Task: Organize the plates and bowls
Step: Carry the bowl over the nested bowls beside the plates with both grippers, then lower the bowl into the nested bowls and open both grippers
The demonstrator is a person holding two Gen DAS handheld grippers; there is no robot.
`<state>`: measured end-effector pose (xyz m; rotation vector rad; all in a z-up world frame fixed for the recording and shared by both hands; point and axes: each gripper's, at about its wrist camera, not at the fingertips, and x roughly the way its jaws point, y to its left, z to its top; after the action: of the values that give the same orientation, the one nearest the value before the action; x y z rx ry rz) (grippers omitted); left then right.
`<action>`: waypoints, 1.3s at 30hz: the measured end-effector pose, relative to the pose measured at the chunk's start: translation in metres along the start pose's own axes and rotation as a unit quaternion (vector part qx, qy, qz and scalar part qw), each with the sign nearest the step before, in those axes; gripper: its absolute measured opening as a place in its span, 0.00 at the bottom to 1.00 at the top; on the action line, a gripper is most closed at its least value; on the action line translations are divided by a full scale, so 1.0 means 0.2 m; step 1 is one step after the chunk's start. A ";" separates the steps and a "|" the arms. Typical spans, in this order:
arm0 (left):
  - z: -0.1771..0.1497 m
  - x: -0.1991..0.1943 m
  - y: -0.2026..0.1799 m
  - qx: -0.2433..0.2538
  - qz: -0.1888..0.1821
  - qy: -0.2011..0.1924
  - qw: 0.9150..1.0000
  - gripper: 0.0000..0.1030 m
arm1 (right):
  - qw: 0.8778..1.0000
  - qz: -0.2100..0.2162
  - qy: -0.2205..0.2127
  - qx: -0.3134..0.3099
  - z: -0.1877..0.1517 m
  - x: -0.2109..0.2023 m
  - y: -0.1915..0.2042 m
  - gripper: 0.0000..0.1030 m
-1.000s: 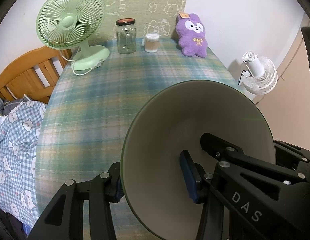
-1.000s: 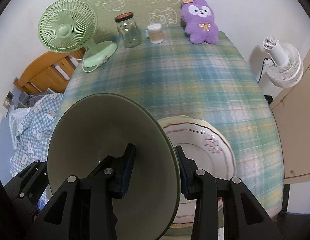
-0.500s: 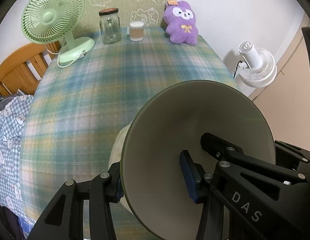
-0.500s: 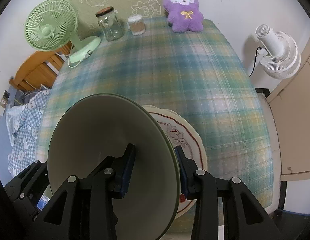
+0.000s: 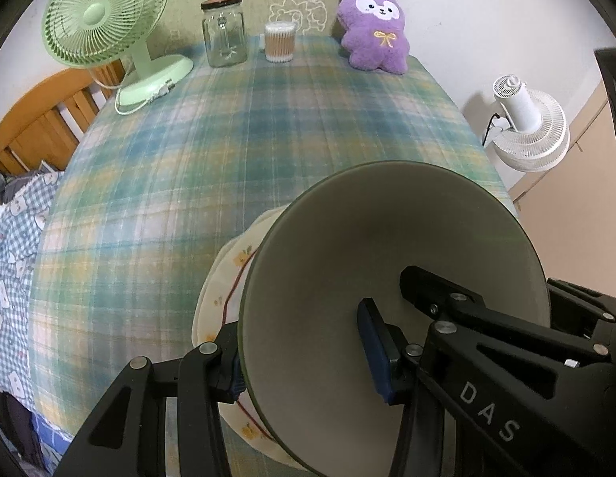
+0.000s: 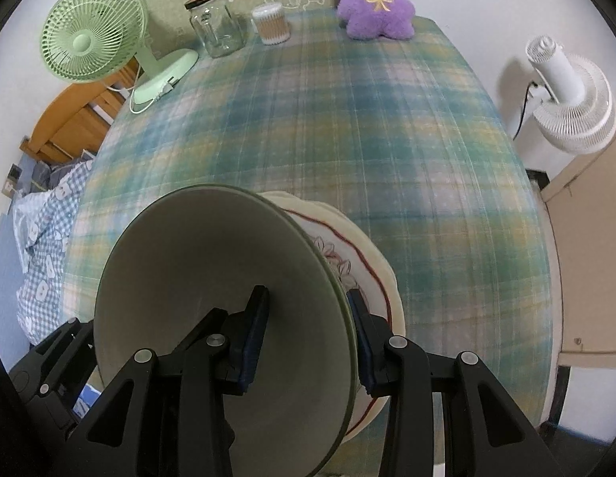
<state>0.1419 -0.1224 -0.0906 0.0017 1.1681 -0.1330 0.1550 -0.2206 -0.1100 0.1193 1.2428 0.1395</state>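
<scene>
Both grippers are clamped on one grey-green bowl [image 5: 387, 278]: the left gripper [image 5: 304, 357] pinches its left wall, the right gripper [image 6: 308, 342] its right wall, each with one pad inside and one outside. The bowl is above a cream plate with a red line [image 6: 371, 274], near the front edge of the table with the plaid cloth [image 5: 228, 159]. Along the far edge stand a green fan [image 5: 101, 28], a glass jar [image 5: 224, 31] and a purple plush toy [image 5: 375, 28].

Mid-table plaid cloth [image 5: 228, 167] open for passage; obstacles along far edge only: green fan [image 5: 105, 16], glass jar [image 5: 224, 31], cotton-swab cup [image 5: 280, 41], purple plush [image 5: 373, 30]; cream plate [image 6: 371, 274] occupies near edge under held bowl [image 5: 387, 298].
</scene>
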 end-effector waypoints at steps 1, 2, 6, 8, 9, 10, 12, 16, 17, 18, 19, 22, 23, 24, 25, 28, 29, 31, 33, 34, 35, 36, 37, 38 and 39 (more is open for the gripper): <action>0.00 0.00 0.00 0.001 0.003 -0.002 1.000 0.47 | 1.000 0.001 -0.001 -0.001 0.00 0.00 0.00 0.41; 0.00 0.00 -0.01 0.002 0.006 -0.004 1.000 0.47 | 1.000 0.002 -0.002 0.000 0.00 0.01 0.00 0.41; 0.01 0.01 -0.02 0.001 0.014 -0.010 1.000 0.48 | 1.000 0.006 -0.004 -0.005 0.01 0.01 -0.01 0.41; 0.01 0.01 -0.02 0.001 0.023 -0.007 1.000 0.48 | 1.000 0.008 -0.005 -0.006 0.01 0.02 -0.02 0.41; 0.01 0.01 -0.02 0.001 0.023 -0.007 1.000 0.48 | 1.000 0.009 -0.006 -0.007 0.01 0.02 -0.02 0.41; 0.00 0.00 -0.03 0.001 0.024 -0.008 1.000 0.48 | 1.000 0.011 -0.006 -0.007 0.01 0.02 -0.02 0.41; 0.00 0.00 -0.03 0.001 0.025 -0.010 1.000 0.49 | 1.000 0.013 -0.006 -0.008 0.01 0.02 -0.02 0.41; -0.02 0.00 -0.03 -0.003 0.026 -0.012 1.000 0.52 | 1.000 0.015 -0.010 -0.014 0.00 0.01 -0.02 0.41; -0.02 0.00 -0.03 -0.004 0.026 -0.010 1.000 0.53 | 1.000 0.016 -0.011 -0.017 -0.01 0.01 -0.02 0.41; -0.02 0.00 -0.03 -0.005 0.026 -0.010 1.000 0.54 | 1.000 0.017 -0.012 -0.019 -0.01 0.00 -0.01 0.42; -0.02 -0.01 -0.03 -0.005 0.027 -0.013 1.000 0.54 | 1.000 0.018 -0.015 -0.020 -0.01 0.00 -0.01 0.42; -0.02 -0.05 -0.05 -0.002 0.034 -0.030 0.999 0.56 | 0.999 0.008 -0.035 -0.027 -0.01 -0.04 -0.02 0.54; -0.02 -0.07 -0.05 -0.003 0.036 -0.035 0.999 0.58 | 0.999 0.002 -0.042 -0.026 -0.01 -0.06 -0.03 0.61; -0.01 -0.08 -0.05 -0.004 0.040 -0.040 0.998 0.63 | 0.999 -0.002 -0.047 -0.024 -0.01 -0.07 -0.03 0.63; -0.01 -0.10 -0.04 -0.006 0.042 -0.045 0.998 0.64 | 0.998 -0.001 -0.052 -0.021 -0.01 -0.09 -0.04 0.66; 0.00 -0.15 -0.04 -0.005 0.047 -0.059 0.997 0.68 | 0.998 0.000 -0.065 -0.019 0.00 -0.14 -0.05 0.70; 0.00 -0.17 -0.04 -0.003 0.052 -0.063 0.997 0.70 | 0.997 0.000 -0.068 -0.020 0.00 -0.16 -0.05 0.71; 0.00 -0.20 -0.02 -0.003 0.058 -0.072 0.996 0.73 | 0.997 -0.003 -0.078 -0.023 0.00 -0.19 -0.03 0.72; 0.00 -0.24 0.00 -0.006 0.056 -0.081 0.995 0.75 | 0.996 -0.005 -0.089 -0.027 0.00 -0.23 -0.01 0.73; 0.00 -0.26 0.02 -0.007 0.053 -0.089 0.995 0.75 | 0.995 -0.006 -0.096 -0.028 0.00 -0.26 0.01 0.74; 0.00 -0.28 0.03 -0.007 0.051 -0.095 0.994 0.75 | 0.994 -0.007 -0.105 -0.030 0.00 -0.28 0.02 0.75; 0.00 -0.30 0.05 -0.007 0.050 -0.102 0.993 0.77 | 0.993 -0.007 -0.111 -0.031 0.00 -0.30 0.04 0.75; 0.01 -0.33 0.07 -0.006 0.049 -0.110 0.993 0.78 | 0.993 -0.008 -0.117 -0.031 0.00 -0.32 0.06 0.75; 0.01 -0.34 0.08 -0.005 0.047 -0.115 0.992 0.79 | 0.992 -0.009 -0.122 -0.031 0.00 -0.34 0.07 0.75; 0.01 -0.36 0.11 -0.002 0.045 -0.121 0.992 0.81 | 0.991 -0.012 -0.128 -0.030 0.00 -0.36 0.10 0.75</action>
<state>0.1180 -0.0939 -0.0250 0.0333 0.9246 -0.0486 0.1309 -0.2134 -0.0398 0.0678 0.9830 0.1358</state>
